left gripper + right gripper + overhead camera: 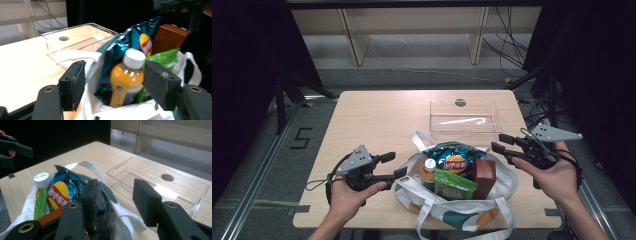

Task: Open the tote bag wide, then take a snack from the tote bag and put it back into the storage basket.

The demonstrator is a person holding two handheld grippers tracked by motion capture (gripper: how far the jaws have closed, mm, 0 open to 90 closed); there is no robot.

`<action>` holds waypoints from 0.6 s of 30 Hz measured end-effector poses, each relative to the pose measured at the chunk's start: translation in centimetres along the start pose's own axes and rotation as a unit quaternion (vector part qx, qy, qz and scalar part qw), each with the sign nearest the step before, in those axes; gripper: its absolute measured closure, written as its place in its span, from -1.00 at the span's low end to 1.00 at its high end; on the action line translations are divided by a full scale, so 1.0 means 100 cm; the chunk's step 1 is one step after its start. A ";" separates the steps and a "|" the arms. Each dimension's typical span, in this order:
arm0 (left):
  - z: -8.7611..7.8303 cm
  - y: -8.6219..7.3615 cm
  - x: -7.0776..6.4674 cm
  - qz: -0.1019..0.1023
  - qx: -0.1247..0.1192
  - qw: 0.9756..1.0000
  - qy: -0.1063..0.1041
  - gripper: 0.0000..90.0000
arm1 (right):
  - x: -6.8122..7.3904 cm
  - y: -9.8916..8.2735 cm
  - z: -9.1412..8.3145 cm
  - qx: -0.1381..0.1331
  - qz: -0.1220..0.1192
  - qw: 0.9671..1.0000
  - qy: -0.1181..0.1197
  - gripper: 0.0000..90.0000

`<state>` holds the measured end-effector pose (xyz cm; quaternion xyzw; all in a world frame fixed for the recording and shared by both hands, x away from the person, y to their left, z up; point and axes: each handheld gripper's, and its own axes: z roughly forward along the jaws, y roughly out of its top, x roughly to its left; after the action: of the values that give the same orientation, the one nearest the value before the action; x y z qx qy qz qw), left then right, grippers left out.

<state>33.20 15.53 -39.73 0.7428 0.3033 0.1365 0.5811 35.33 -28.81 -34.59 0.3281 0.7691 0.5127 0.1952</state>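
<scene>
- White tote bag [507, 187] sits at near edge of wooden table [377, 115], mouth open, stuffed full.
- Inside the bag: blue chip bag [452, 157] at the back, orange juice bottle [428, 172] with white cap on the left, green snack pack [454, 186] in front, brown box [485, 176] on the right.
- Left gripper [393, 165] is just left of the bag, jaws released and gaping, nothing pinched; tips near the bag's left rim.
- In left gripper view the bottle [126, 80] shows between the two black pads [160, 83], but pads stand apart from it, no contact; bag cloth [92, 75] lies by the left pad.
- Right gripper [501, 141] hovers at the bag's upper right corner, jaws released, partly spread, gripping nothing.
- In right gripper view its left jaw is right over the bag rim [122, 217] by the chip bag [62, 192]; can't tell if it touches the cloth.
- Clear plastic tray [497, 117] empty-looking, behind the bag on the table's far right; its near edge is close to the bag handle [417, 140].
- Round hole [460, 102] in tabletop shows through the tray.
- Crowding: chip bag and box stand tall, bottle is wedged low between chip bag, green pack and bag wall.
- Around the table: grey floor, cables [507, 50], light wooden frame [357, 45] at back, black curtains either side.
- A "5" marked on the floor [301, 138] to the left.
</scene>
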 end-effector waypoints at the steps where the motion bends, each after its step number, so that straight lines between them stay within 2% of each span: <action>1: 0.001 0.000 0.002 0.003 0.001 1.000 0.006 -0.25 | 0.001 0.001 0.001 -0.003 0.012 1.000 -0.006 0.23; 2: 0.001 0.001 0.004 0.006 0.004 1.000 0.015 -0.26 | -0.002 0.001 0.002 0.000 0.000 1.000 -0.003 0.22; 5: 0.004 0.001 0.009 -0.001 0.003 1.000 0.019 -0.26 | 0.002 0.002 0.002 0.002 0.024 1.000 -0.004 0.21; 6: 0.003 0.001 0.010 0.000 0.005 1.000 0.022 -0.26 | 0.000 0.002 0.001 -0.002 0.007 1.000 0.000 0.20; 8: 0.003 0.001 0.012 -0.004 0.004 1.000 0.023 -0.26 | 0.002 0.002 0.000 -0.006 0.008 1.000 -0.002 0.20; 9: 0.003 0.001 0.012 -0.002 0.004 1.000 0.024 -0.26 | 0.004 0.001 0.000 -0.012 0.020 1.000 -0.007 0.19; 10: 0.002 0.001 0.012 -0.002 0.004 1.000 0.024 -0.26 | 0.004 0.001 -0.002 0.001 0.014 1.000 0.000 0.19; 11: 0.002 0.000 0.012 -0.004 0.004 1.000 0.025 -0.26 | 0.002 0.001 -0.002 -0.002 -0.004 1.000 0.006 0.19; 13: 0.001 -0.001 0.011 -0.001 0.007 1.000 0.023 -0.26 | 0.005 0.001 -0.001 -0.004 0.013 1.000 0.004 0.18; 14: 0.001 -0.002 0.010 -0.001 0.008 1.000 0.023 -0.26 | 0.005 0.000 0.000 -0.012 0.005 1.000 -0.001 0.18; 15: 0.002 -0.003 0.010 -0.001 0.010 1.000 0.023 -0.26 | 0.007 0.001 0.000 -0.012 0.011 1.000 0.002 0.18; 16: 0.002 -0.003 0.009 -0.003 0.011 1.000 0.020 -0.27 | 0.007 0.002 -0.001 0.001 0.011 1.000 0.007 0.17; 17: 0.003 -0.004 0.009 -0.010 0.007 1.000 0.019 -0.27 | 0.007 0.002 0.001 -0.007 0.006 1.000 0.009 0.17; 18: 0.003 -0.003 0.010 -0.003 0.011 1.000 0.021 -0.27 | 0.007 0.003 0.001 0.000 0.009 1.000 0.015 0.17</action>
<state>34.01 15.98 -40.27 0.7456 0.3187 0.1468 0.5665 35.00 -28.19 -34.36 0.3269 0.7691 0.5193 0.1787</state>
